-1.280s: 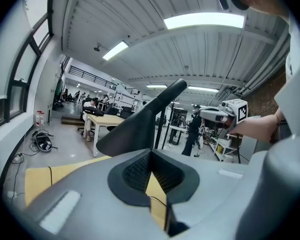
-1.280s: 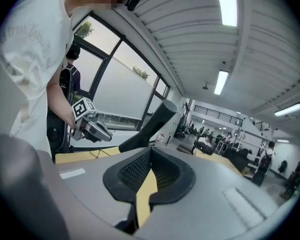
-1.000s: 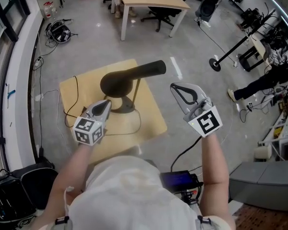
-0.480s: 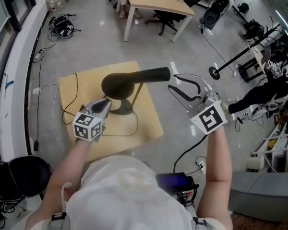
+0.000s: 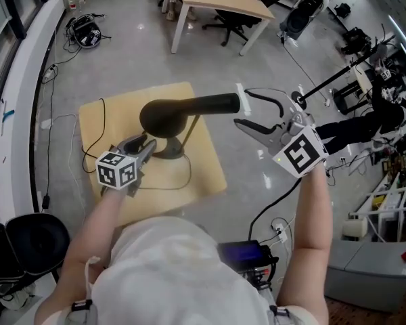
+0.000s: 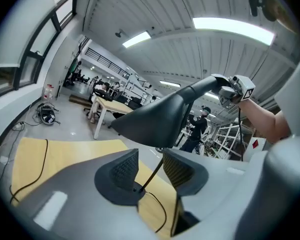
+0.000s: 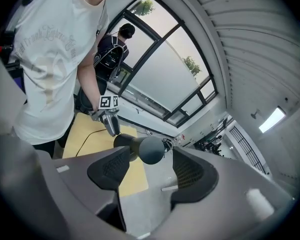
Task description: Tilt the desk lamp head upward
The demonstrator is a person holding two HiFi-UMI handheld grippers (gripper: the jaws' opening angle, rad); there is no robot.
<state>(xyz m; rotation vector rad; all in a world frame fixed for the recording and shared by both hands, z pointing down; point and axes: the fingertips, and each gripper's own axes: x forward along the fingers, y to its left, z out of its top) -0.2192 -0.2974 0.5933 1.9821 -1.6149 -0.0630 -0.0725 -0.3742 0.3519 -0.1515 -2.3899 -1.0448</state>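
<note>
One desk lamp is under inspection: its black lamp head (image 5: 189, 107) sits roughly level above the lamp base (image 5: 170, 149). The shade end is over the base and the cylindrical rear end reaches out to the right of it. A thin stem (image 5: 189, 128) rises tilted from the base to the head, and a cord (image 5: 190, 171) loops off the near side of the base across the small wooden tabletop (image 5: 108, 124). The right gripper (image 5: 242, 107), out to the right of the base, has just been opening. Its jaws stand wide apart on either side of the head's rear end, with a gap at each pad and no contact seen. The left gripper (image 5: 147, 147), just left of the base and low, has also just been opening. Its jaws are partly apart with the stem and base seen between them, nothing clamped. Judgement: the step in hand is taking hold, and the tilt has not begun. To do it well, the left jaws should settle on the stem low near the base so the lamp cannot slide or tip. The right jaws should close squarely on the rear cylinder, then rotate the head about its joint rather than lift the whole lamp. The risk is a shallow right grip slipping off the round, smooth end.
</note>
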